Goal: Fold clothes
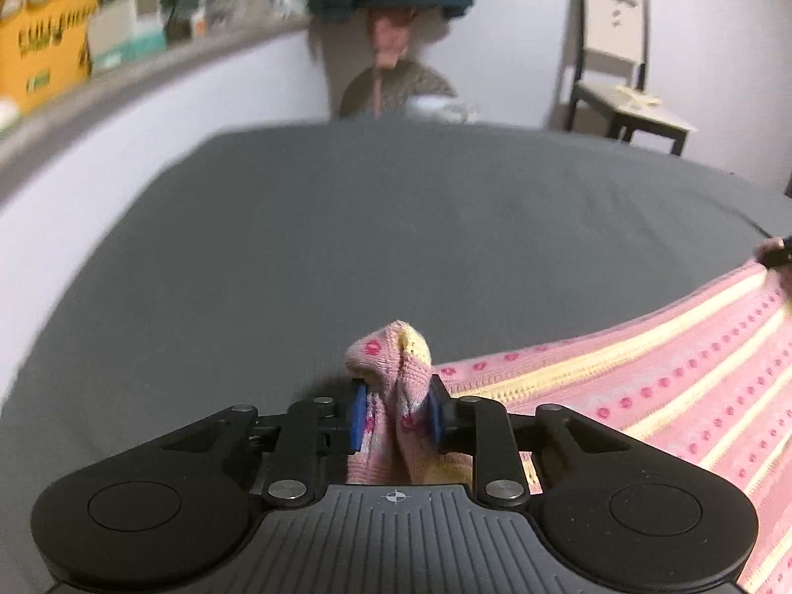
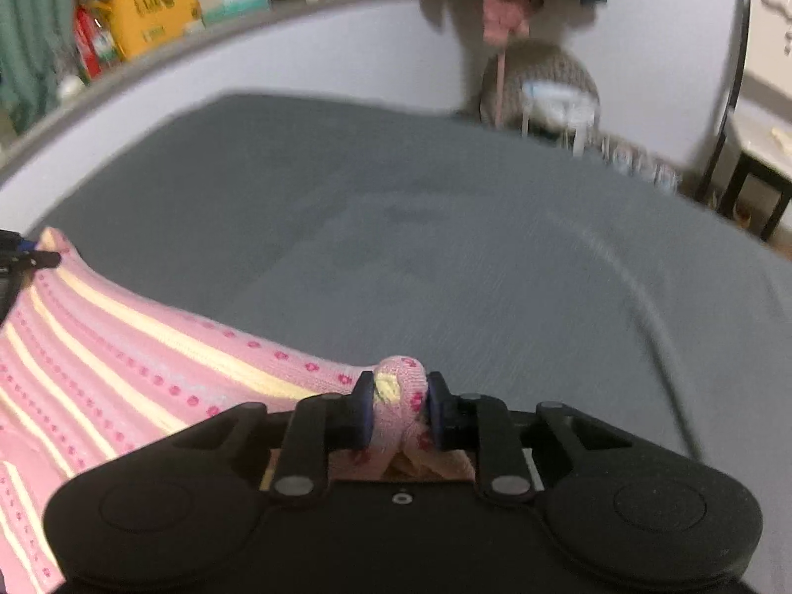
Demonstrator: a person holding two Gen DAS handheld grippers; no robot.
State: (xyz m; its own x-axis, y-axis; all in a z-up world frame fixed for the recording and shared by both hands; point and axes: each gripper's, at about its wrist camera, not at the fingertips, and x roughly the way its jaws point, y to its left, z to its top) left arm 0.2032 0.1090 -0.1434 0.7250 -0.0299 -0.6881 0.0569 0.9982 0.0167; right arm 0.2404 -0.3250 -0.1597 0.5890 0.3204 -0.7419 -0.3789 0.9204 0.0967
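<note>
Your left gripper (image 1: 394,413) is clenched on a bunched corner of the pink knitted garment (image 1: 668,386), its blue pads (image 1: 357,416) pressing the fabric from both sides, while your right gripper (image 2: 396,411) pinches another bunched corner of the same garment the same way. Between the two grips the cloth, pink with cream stripes and rows of darker pink dots, stretches taut above the grey bed sheet (image 1: 346,227), which fills the middle of both views. In the left wrist view the right gripper shows only as a dark tip at the far right edge, at the garment's far corner. Beyond the bed stand a pale wall, a cluttered shelf with a yellow box (image 1: 44,54), and a dark-legged chair (image 1: 623,64)
</note>
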